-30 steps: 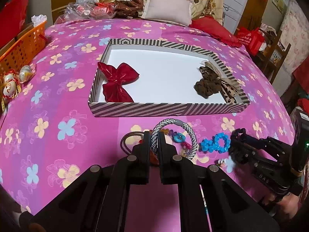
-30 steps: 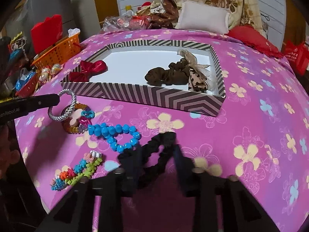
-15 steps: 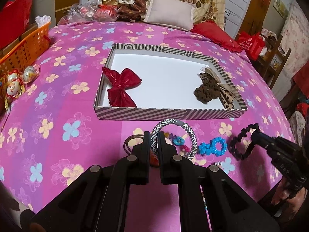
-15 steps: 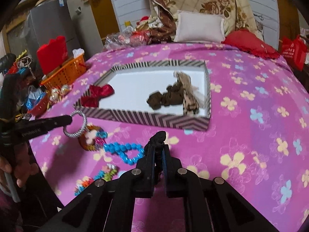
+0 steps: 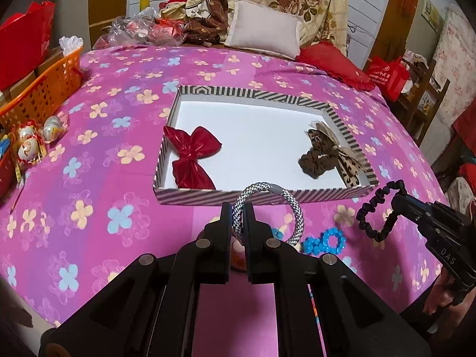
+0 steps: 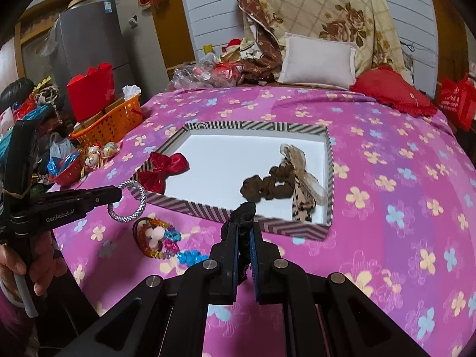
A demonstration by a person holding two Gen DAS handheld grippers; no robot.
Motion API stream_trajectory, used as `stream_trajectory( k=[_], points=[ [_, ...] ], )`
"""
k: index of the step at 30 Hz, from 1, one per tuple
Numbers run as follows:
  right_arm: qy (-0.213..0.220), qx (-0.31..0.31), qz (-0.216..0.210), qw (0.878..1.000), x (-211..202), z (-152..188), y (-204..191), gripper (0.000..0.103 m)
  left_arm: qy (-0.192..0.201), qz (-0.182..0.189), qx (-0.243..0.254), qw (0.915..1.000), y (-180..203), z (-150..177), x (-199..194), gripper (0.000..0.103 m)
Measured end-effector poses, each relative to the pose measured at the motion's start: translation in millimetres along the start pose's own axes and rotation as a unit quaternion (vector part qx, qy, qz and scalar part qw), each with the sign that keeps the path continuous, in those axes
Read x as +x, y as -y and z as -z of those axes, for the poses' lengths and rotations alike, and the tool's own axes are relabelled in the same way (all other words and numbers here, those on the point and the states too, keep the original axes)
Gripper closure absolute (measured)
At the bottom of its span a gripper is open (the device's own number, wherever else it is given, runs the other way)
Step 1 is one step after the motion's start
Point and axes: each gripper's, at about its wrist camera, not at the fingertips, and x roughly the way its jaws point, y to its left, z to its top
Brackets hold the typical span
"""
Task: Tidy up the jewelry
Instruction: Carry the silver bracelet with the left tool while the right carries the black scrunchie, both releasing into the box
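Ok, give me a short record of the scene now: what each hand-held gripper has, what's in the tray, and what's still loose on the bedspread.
left hand-held gripper: shut on silver rope bracelet, lifted
right hand-held gripper: shut on black scrunchie, lifted
striped tray: holds red bow, brown scrunchie, leopard bow
loose on bedspread: blue bead bracelet, colourful bead pile

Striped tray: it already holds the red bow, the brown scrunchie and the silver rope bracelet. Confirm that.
Not quite. The striped tray holds the red bow and brown scrunchie, but the silver rope bracelet is clamped in the left gripper, outside the tray, per the left wrist view.
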Motion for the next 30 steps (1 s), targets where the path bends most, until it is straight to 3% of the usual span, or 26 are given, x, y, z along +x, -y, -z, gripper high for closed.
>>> stream_trajectory(
  k=[30],
  points=[
    [0.009,-0.011,-0.015,1.000,39,-60,-4,0.096,0.009,0.004,-0.018,0.9998,3,-48,30,0.097]
  ],
)
